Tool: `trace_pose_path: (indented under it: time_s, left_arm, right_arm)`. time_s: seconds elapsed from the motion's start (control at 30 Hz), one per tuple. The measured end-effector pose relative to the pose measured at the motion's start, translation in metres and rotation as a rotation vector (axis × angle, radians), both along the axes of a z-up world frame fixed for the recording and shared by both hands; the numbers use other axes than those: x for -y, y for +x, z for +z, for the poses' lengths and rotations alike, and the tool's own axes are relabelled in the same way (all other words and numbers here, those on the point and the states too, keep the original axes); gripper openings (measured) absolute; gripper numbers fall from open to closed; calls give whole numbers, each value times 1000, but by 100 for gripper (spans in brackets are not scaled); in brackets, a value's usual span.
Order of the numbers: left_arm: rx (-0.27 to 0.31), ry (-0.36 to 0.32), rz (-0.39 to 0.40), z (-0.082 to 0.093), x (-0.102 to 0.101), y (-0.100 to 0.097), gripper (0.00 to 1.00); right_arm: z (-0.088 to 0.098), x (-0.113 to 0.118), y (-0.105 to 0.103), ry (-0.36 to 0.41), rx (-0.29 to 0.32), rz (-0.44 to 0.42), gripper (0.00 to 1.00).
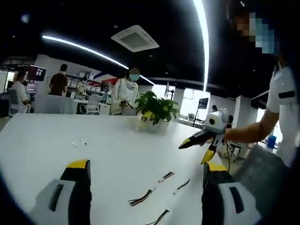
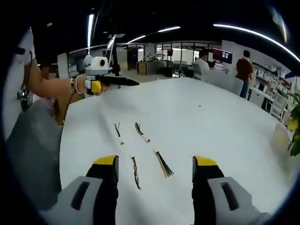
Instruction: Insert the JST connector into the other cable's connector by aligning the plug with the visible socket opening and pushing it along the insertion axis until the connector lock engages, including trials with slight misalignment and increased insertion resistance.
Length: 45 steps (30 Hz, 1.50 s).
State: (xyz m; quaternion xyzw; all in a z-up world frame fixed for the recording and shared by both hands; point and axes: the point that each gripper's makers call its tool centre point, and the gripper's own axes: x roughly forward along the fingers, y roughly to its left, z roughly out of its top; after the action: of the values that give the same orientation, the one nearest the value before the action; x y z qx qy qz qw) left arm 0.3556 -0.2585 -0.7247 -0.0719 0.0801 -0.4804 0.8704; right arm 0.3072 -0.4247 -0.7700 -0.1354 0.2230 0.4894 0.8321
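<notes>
both grippers' fingers are spread, empty; the thin short wired cables could skid on the white bench if pinched off-centre.

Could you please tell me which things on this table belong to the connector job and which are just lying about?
For the job: the four cables, the left gripper, the right gripper.

Lying about: potted plant, small clear item on the white table.

A white table carries 4 short cables and a potted plant.
</notes>
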Motion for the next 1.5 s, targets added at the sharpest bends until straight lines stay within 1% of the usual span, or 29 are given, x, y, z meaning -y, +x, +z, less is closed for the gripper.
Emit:
trace_pose_path:
  time_s: [0.07,0.1,0.13,0.17,0.2,0.23,0.3,0.33,0.37,0.4,0.43,0.47,0.57,0.6,0.67,0.7,0.73,0.8,0.87,0.93,1.0,1.07,1.13,1.2,1.27,1.3,1.37,1.47,1.5]
  left_arm:
    - [-15,-4,-17,-6,5,7,99]
    - [-33,10,-25,-11,7,10,98]
    - [-34,36,-50,-17,9,9,94]
    - [-22,82,-90,-26,13,9,92]
    - [-15,113,-107,-32,16,9,90]
    - [-14,130,-125,-37,19,10,88]
    - [-55,83,-152,-40,27,11,88]
    - [-67,49,-154,-38,32,11,88]
    - [-69,37,-160,-38,35,11,87]
    - [-62,48,-162,-40,35,13,85]
    - [-33,61,-171,-41,38,15,82]
    - [-25,73,-175,-43,40,16,80]
    - [-33,83,-201,-50,48,18,76]
    - [-36,92,-211,-53,51,18,72]
    - [-26,119,-239,-61,60,13,65]
    - [-29,132,-240,-65,63,11,60]
    - [-44,185,-225,-75,63,12,56]
    - [-42,195,-237,-79,68,8,52]
    - [-36,210,-254,-83,72,4,48]
    - [-42,217,-253,-87,74,4,46]
    - [-48,214,-254,-87,78,5,46]
    - [-51,220,-256,-90,76,6,45]
    - [-49,236,-268,-94,75,4,41]
    - [-51,242,-275,-97,75,5,37]
    - [-61,236,-277,-100,75,6,33]
    - [-61,229,-285,-100,76,6,30]
    - [-66,227,-284,-101,76,8,27]
    - [-64,252,-289,-107,76,9,26]
    - [-67,277,-302,-111,75,7,26]
  right_arm:
    - [-5,-4,3,3,-1,26,53]
    - [-7,-6,5,4,-6,26,51]
    - [-10,-8,7,6,-14,32,51]
    - [-13,-11,8,9,-19,48,51]
    - [-15,-14,10,9,-19,57,52]
    - [-19,-17,11,6,-17,73,53]
    - [-24,-23,14,0,-9,96,51]
    - [-26,-25,15,-1,-7,102,49]
    - [-29,-27,17,3,-6,111,48]
    - [-29,-30,18,13,-4,121,47]
    - [-31,-33,21,27,2,130,45]
    - [-31,-34,22,30,3,131,44]
    - [-39,-37,29,38,-2,132,40]
    - [-42,-38,30,35,-3,133,38]
    - [-52,-37,32,14,-21,133,37]
    - [-55,-39,32,20,-33,137,37]
    - [-56,-41,31,26,-39,141,39]
    - [-59,-43,31,25,-42,145,38]
    - [-63,-46,31,17,-32,160,35]
    - [-65,-47,33,27,-41,156,31]
    - [-65,-50,32,57,-56,160,32]
    - [-69,-51,34,43,-53,163,33]
    - [-71,-51,34,29,-44,176,29]
    - [-72,-52,34,30,-46,180,28]
    - [-74,-52,34,22,-48,185,28]
    - [-75,-52,34,19,-47,188,27]
    - [-75,-51,34,17,-38,192,25]
    - [-75,-50,36,19,-34,189,22]
    - [-75,-50,36,23,-27,193,21]
